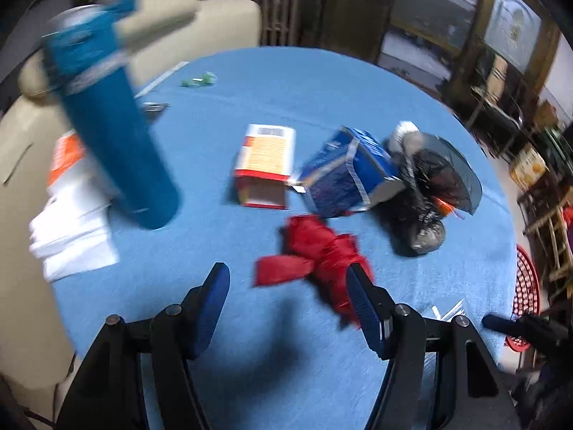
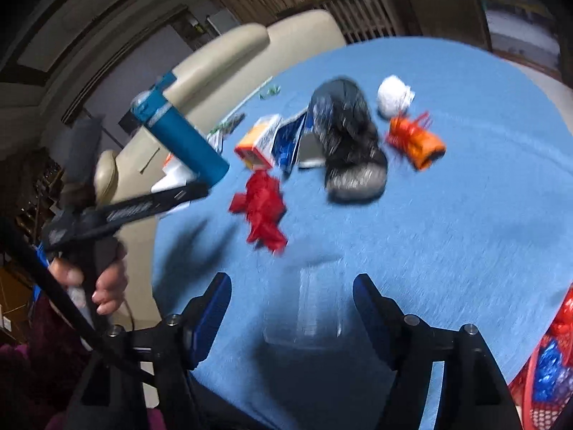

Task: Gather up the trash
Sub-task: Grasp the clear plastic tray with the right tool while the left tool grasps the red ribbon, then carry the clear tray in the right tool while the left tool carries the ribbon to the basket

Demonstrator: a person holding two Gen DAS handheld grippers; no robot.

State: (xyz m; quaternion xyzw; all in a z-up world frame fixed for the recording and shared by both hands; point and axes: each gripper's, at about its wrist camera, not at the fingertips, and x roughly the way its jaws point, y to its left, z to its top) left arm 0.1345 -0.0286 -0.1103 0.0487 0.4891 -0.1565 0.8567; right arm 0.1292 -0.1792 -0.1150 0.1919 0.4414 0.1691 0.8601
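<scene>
Hovering with jaws parted and empty, left gripper (image 1: 288, 304) has red wrapper (image 1: 315, 254) at its one o'clock. Right gripper (image 2: 292, 308) straddles a clear cup (image 2: 308, 315), pads off it.

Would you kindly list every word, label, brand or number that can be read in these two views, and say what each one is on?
None can be read.
Orange-and-white box: print and barcode, blurred.
Blue carton: print, blurred.
Teal bottle: band markings, blurred.
White papers: orange print, blurred.
Left gripper: pale lettering on its side, smeared.
</scene>
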